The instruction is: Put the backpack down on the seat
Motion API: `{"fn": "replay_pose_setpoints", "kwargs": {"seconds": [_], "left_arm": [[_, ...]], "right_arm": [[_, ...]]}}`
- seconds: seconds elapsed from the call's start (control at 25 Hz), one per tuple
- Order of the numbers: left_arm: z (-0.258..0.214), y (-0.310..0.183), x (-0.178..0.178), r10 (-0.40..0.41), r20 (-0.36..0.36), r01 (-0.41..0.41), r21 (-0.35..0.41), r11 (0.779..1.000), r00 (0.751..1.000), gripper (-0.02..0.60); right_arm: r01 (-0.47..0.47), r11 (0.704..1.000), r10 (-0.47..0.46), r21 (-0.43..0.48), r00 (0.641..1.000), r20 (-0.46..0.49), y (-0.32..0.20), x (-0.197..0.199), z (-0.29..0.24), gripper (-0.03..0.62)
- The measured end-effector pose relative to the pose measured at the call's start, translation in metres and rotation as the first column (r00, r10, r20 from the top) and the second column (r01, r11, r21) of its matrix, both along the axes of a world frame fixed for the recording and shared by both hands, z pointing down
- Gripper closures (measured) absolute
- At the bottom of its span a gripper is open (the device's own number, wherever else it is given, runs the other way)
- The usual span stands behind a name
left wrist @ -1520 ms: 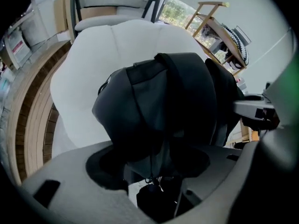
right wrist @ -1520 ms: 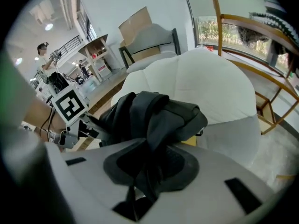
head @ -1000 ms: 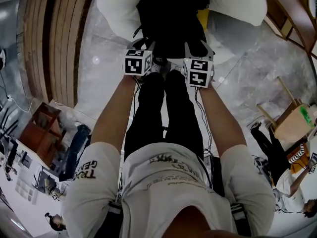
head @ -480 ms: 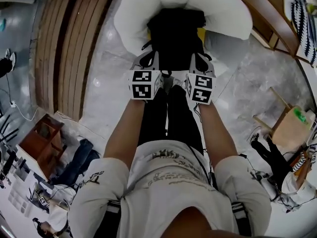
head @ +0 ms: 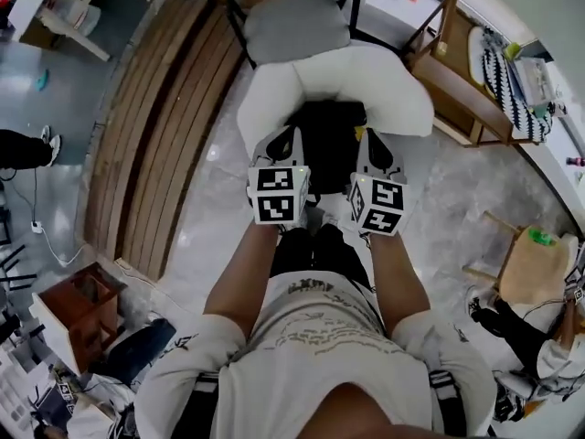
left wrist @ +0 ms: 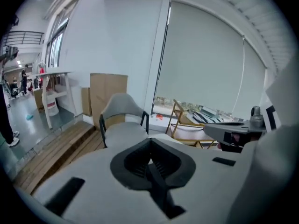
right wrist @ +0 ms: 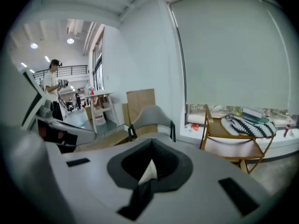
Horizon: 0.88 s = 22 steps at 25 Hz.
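The black backpack (head: 325,128) lies on the white cushioned seat (head: 274,94), seen in the head view between the two grippers and partly hidden by them. My left gripper (head: 284,139) is held over the backpack's left side and my right gripper (head: 370,143) over its right side. Both point level towards the room. In the left gripper view the left gripper (left wrist: 150,143) has its jaws together with nothing between them. The right gripper (right wrist: 152,144) looks the same in the right gripper view. Neither gripper view shows the backpack.
A grey chair (head: 294,24) stands behind the seat. A wooden rack (head: 450,69) with a striped cloth is at the right, and a wooden slatted platform (head: 155,144) is at the left. A small stool (head: 528,265) and a brown box (head: 78,302) stand on the marble floor.
Both grippers have come up off the backpack and now point level. The head view has tilted up, so the grey chair and the rack show.
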<state>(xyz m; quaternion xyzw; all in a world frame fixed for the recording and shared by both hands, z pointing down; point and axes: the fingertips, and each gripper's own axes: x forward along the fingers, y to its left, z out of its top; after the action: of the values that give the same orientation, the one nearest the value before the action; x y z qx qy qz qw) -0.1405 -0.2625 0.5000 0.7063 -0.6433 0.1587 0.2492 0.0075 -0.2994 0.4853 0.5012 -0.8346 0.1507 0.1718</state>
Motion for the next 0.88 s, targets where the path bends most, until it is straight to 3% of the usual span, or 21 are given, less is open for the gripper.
{"fn": "replay_pose_setpoints", "kwargs": {"seconds": [0.16, 0.32, 0.48, 0.68, 0.88], "left_arm": [[-0.080, -0.004, -0.002, 0.022, 0.040, -0.026, 0.105, 0.994, 0.999, 0.560], [-0.151, 0.003, 0.004, 0.064, 0.129, -0.085, 0.165, 0.983, 0.990, 0.559], [-0.214, 0.006, 0.013, 0.052, 0.192, -0.105, 0.279, 0.954, 0.980, 0.560], [-0.251, 0.008, 0.031, 0.057, 0.196, -0.125, 0.353, 0.927, 0.979, 0.558], [-0.263, 0.012, 0.050, 0.080, 0.184, -0.145, 0.375, 0.916, 0.980, 0.558]], "right_arm": [[-0.020, 0.992, 0.011, 0.122, 0.997, 0.072, 0.001, -0.001, -0.089, 0.569], [-0.042, 0.970, 0.009, 0.238, 0.990, 0.138, 0.008, 0.004, -0.168, 0.569], [-0.056, 0.945, 0.001, 0.322, 0.986, 0.170, 0.017, 0.017, -0.221, 0.569], [-0.028, 0.918, -0.035, 0.397, 0.988, 0.151, 0.032, 0.023, -0.256, 0.569], [-0.022, 0.916, -0.046, 0.400, 0.986, 0.162, 0.037, 0.030, -0.262, 0.569]]}}
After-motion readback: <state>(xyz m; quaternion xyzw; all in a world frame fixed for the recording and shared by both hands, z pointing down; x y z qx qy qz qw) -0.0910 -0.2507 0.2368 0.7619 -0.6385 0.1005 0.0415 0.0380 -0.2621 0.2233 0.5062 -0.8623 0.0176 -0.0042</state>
